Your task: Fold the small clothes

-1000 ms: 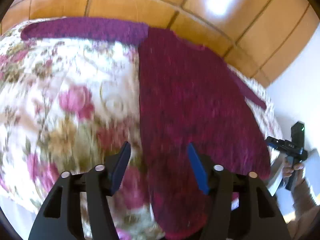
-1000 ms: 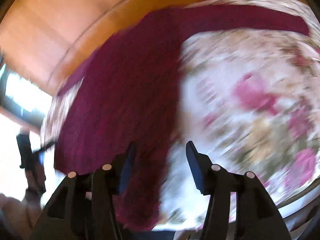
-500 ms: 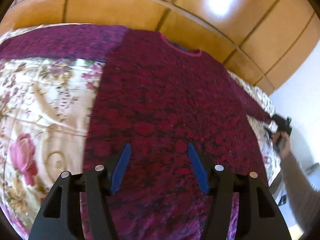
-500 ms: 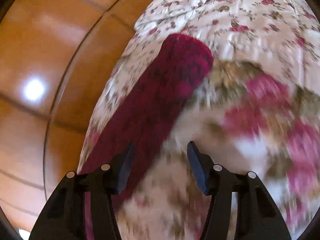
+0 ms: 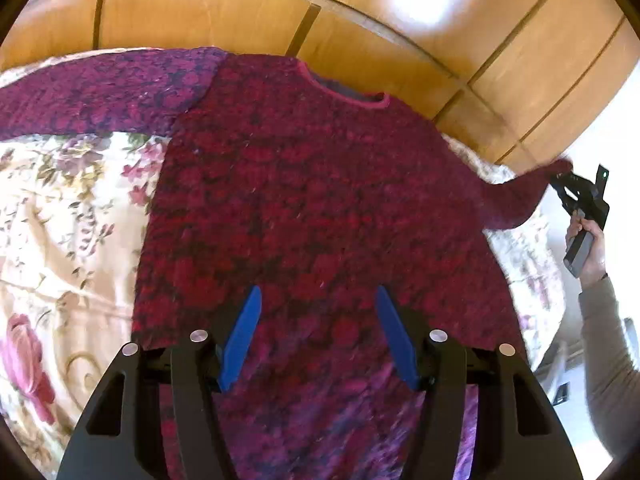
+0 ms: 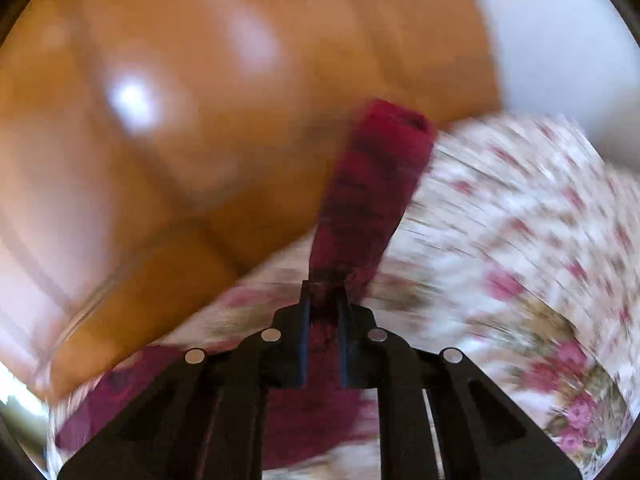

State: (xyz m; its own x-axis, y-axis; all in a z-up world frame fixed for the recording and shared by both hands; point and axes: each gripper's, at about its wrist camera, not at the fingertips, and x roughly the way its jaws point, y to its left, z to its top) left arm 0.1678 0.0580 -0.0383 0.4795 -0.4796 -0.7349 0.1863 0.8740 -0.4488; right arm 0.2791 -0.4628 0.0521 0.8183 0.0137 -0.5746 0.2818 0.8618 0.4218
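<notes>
Sweater [image 5: 316,216]: lies front up and spread flat on the floral bedspread [image 5: 60,216], neckline toward the wooden panelling [image 5: 240,12].
Left sleeve [image 5: 96,96]: stretched straight out from the sweater's shoulder, flat, not yet folded.
Right sleeve [image 6: 372,192]: lifted off the bedspread at its cuff end, away from the sweater's body.
Right gripper [image 6: 324,300]: jaws have just been closing and now pinch the right sleeve's knit between them.
Left gripper [image 5: 318,336]: jaws stand about half apart above the sweater's lower body, nothing between them.
Progress: judged early; laying out looks done, first sleeve fold only starting.
Left to do: both sleeves in over the sweater's body, then the body folded.
</notes>
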